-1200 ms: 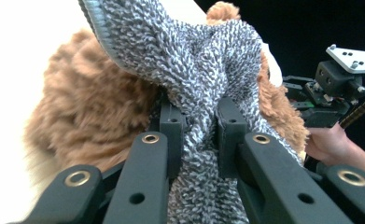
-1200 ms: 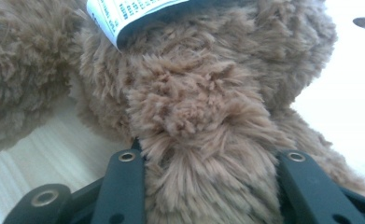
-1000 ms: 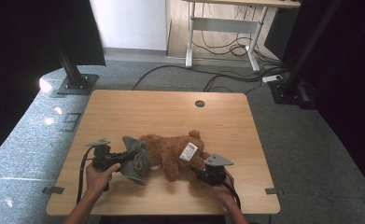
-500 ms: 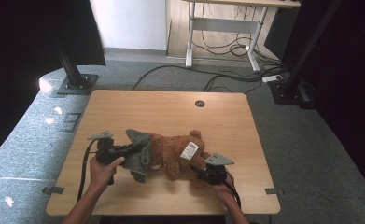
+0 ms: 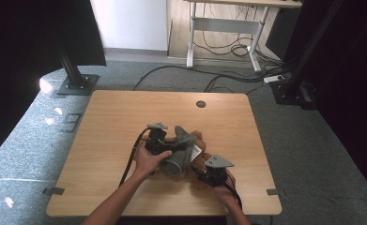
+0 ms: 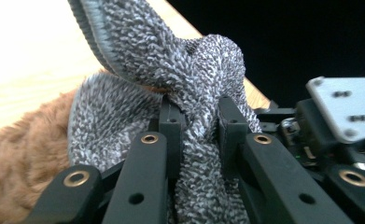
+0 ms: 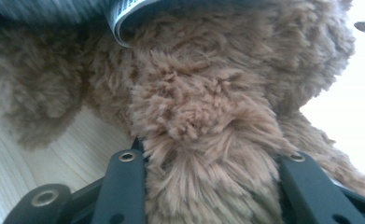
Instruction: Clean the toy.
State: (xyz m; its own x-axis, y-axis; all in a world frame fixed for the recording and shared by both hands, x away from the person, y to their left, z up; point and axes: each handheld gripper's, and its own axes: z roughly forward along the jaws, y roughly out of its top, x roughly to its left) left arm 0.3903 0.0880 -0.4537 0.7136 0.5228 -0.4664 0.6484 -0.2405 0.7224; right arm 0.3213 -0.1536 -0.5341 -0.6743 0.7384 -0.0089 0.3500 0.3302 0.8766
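Observation:
A brown plush toy (image 5: 201, 140) lies on the wooden table (image 5: 125, 117), largely covered by a grey fuzzy cloth (image 5: 180, 152) with a ribbed hem. My left gripper (image 5: 174, 149) is shut on a fold of that cloth and holds it over the toy. In the left gripper view the cloth (image 6: 196, 84) is pinched between the jaws of the left gripper (image 6: 199, 112), with brown fur (image 6: 21, 163) at the lower left. My right gripper (image 5: 202, 171) sits at the toy's near side. In the right gripper view the right gripper (image 7: 213, 161) is clamped on a furry limb (image 7: 203, 130).
A white tag (image 7: 124, 14) hangs from the toy. The table has a round cable hole (image 5: 201, 104) near its far edge. Bare wood lies to the left and far side. Black stands (image 5: 73, 79) and floor cables (image 5: 228, 75) lie beyond the table.
My left gripper has carried the grey cloth to the right, over the plush toy, and a little up. The right gripper has kept still on the toy.

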